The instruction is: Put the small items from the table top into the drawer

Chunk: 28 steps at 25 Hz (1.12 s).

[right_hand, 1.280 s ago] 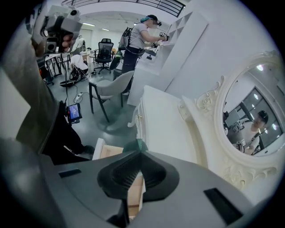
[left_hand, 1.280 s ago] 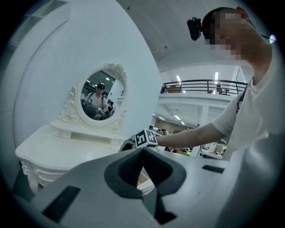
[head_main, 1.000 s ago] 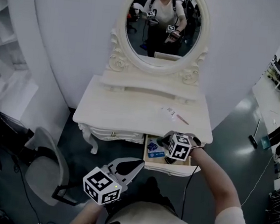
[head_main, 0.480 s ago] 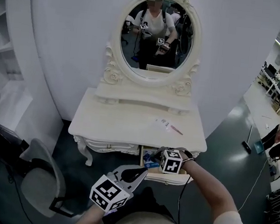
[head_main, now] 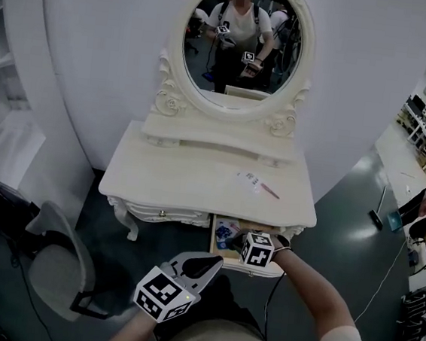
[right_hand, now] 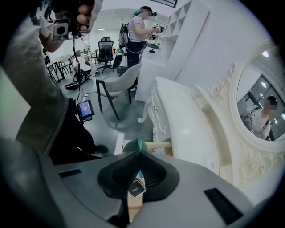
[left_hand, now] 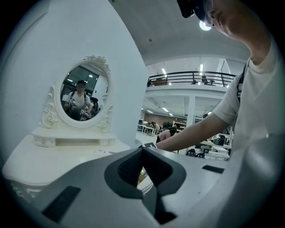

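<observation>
The white dressing table (head_main: 188, 190) has its right drawer (head_main: 218, 247) pulled open, with a blue item (head_main: 226, 229) lying inside. My right gripper (head_main: 239, 242) points steeply down into the drawer. Its jaws are shut, and a thin teal item (right_hand: 140, 144) sticks out at the right gripper's (right_hand: 140, 150) tips. A small dark label (right_hand: 136, 189) shows through the gap behind the jaws. A few small packets (head_main: 250, 179) and a pink stick (head_main: 272, 192) lie on the table top. My left gripper (head_main: 217, 260) hangs shut and empty in front of the table, left of the drawer; its jaws (left_hand: 142, 149) meet.
An oval mirror (head_main: 241, 33) stands on the table's back shelf (head_main: 201, 136). A grey chair (head_main: 56, 255) stands on the floor at the left. A person's hand with a phone (head_main: 420, 214) shows at the right edge. White shelving (right_hand: 178, 26) is beyond the chair.
My right gripper has sunk lower into the open drawer, still shut. The left gripper has drifted slightly. The head view has shifted a little.
</observation>
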Tool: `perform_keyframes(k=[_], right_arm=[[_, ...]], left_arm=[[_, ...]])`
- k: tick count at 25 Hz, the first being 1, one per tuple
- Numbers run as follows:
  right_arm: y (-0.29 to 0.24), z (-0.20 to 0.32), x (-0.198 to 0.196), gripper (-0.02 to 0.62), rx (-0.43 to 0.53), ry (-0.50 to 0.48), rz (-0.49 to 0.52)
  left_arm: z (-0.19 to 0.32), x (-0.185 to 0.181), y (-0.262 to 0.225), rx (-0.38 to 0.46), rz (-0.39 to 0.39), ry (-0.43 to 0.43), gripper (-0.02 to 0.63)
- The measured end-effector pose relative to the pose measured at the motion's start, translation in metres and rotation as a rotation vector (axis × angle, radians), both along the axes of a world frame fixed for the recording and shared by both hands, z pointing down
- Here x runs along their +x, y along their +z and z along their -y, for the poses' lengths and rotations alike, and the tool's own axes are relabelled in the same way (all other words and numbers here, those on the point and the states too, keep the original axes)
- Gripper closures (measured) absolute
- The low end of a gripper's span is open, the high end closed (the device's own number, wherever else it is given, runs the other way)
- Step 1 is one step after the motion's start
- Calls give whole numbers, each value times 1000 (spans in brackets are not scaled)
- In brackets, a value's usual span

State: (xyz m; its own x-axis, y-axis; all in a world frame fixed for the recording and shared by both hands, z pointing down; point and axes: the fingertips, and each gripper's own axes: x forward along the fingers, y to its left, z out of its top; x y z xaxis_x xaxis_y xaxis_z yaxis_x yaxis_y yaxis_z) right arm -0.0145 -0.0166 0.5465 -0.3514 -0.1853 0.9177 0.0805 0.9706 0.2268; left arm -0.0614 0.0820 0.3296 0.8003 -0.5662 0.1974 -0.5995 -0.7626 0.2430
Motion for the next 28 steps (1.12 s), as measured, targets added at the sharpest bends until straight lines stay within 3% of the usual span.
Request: perform_keyframes(k=[18,28], right_arm=[[76,32,24,568,-20,90,40],[127,71,26,568,-42,114,24]], left_arm=[[30,12,52,-181,54,-38,549],[75,-17,75,-263,81,-191,549]])
